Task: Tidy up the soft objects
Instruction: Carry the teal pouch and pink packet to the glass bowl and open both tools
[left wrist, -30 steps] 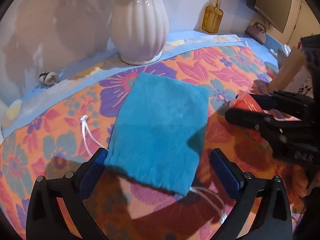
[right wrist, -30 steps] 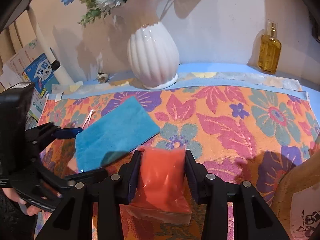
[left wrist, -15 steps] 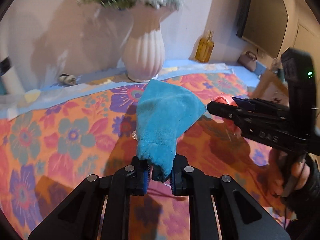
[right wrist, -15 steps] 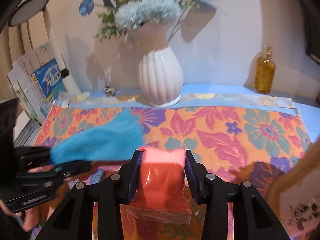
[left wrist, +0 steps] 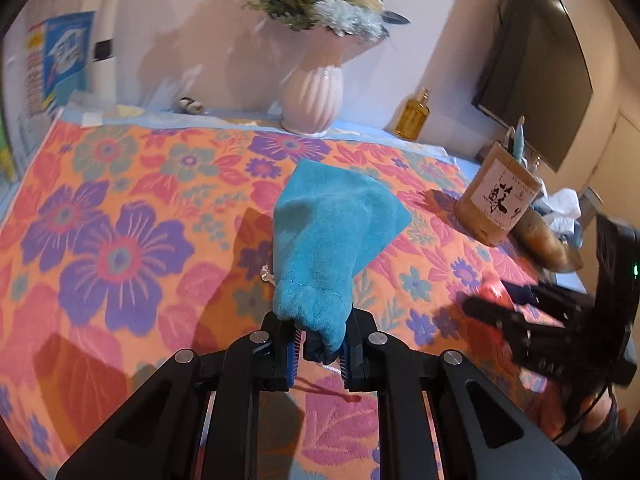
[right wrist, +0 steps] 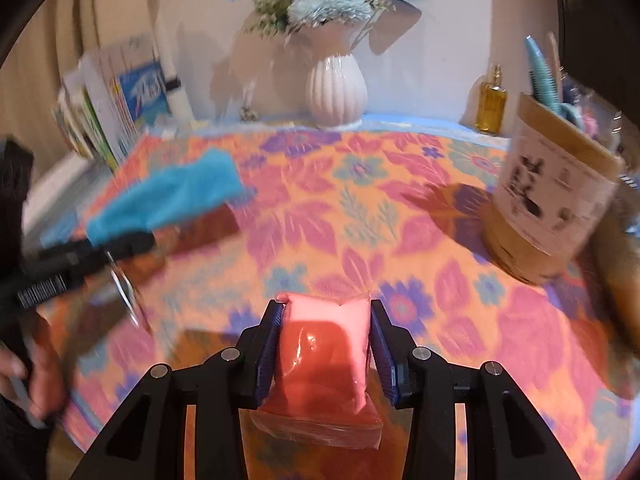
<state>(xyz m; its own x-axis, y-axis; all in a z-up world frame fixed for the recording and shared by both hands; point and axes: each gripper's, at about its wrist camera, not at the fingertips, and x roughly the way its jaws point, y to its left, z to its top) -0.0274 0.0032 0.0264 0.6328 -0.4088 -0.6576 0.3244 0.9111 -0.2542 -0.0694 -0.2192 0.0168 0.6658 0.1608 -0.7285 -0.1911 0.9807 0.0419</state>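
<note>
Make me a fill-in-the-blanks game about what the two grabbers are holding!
1. The left gripper pinches a fluffy ____ pouch.
2. The right gripper squeezes a soft ____ packet.
3. The white vase holds ____.

Missing words: blue; pink; flowers

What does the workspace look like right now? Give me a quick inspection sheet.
Surface: floral cloth covering the table, orange with purple and pink flowers.
Job's things: blue pouch hanging lifted from the left tool; pink packet in the right tool.
Clutter: white vase with flowers, amber bottle, wooden holder with pens, booklets at the left edge.
Grippers: left tool shut on the pouch's gathered end; right tool shut on the packet's sides.
Cables: white drawstring dangling from the pouch; nothing else seen.
Surroundings: pale wall, dark screen mounted on the right.
</note>
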